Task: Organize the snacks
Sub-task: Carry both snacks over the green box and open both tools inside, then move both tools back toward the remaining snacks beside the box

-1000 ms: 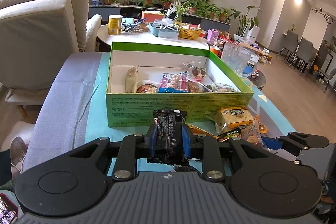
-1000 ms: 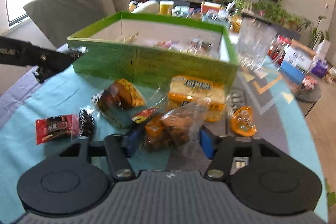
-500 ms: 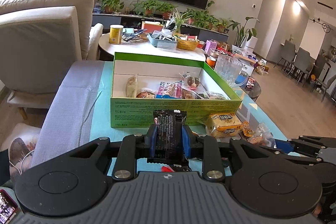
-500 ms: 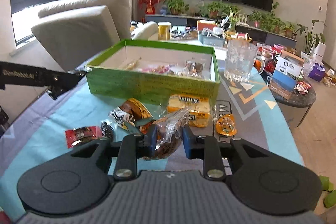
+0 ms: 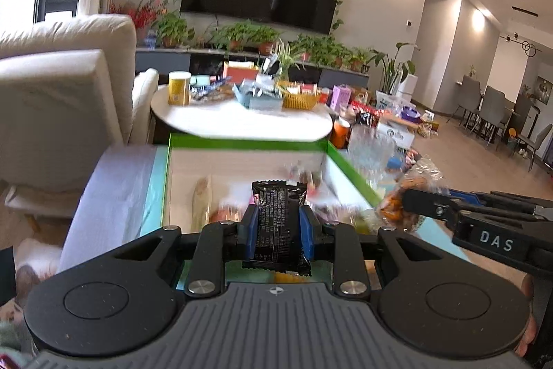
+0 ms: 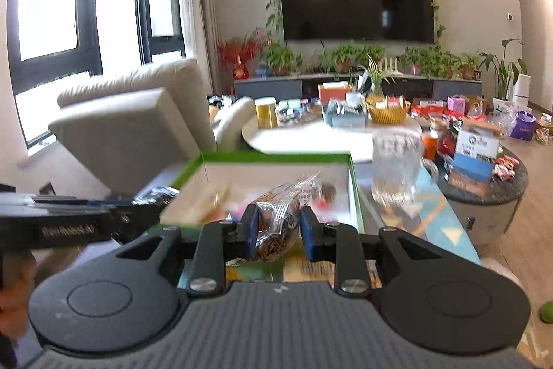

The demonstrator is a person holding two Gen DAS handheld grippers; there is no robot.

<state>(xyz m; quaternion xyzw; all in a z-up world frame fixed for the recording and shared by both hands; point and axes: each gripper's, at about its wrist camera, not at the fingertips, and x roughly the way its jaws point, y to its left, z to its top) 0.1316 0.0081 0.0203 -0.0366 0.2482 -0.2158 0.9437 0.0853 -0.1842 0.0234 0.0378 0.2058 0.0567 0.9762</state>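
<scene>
You are carrying both clamped snacks: left tongs (image 5: 277,225) pinching the black foil packet (image 5: 278,223), right tongs (image 6: 278,232) the clear crinkly pastry bag (image 6: 280,217); release low inside the green cardboard box (image 6: 276,156).

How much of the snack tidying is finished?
Partly done. Several snacks already lie inside the green box. In hand: the left gripper holds a black packet and the right gripper holds a clear bag of snacks, both at the box. Left: dropping these in; other snacks on the table are hidden.
</scene>
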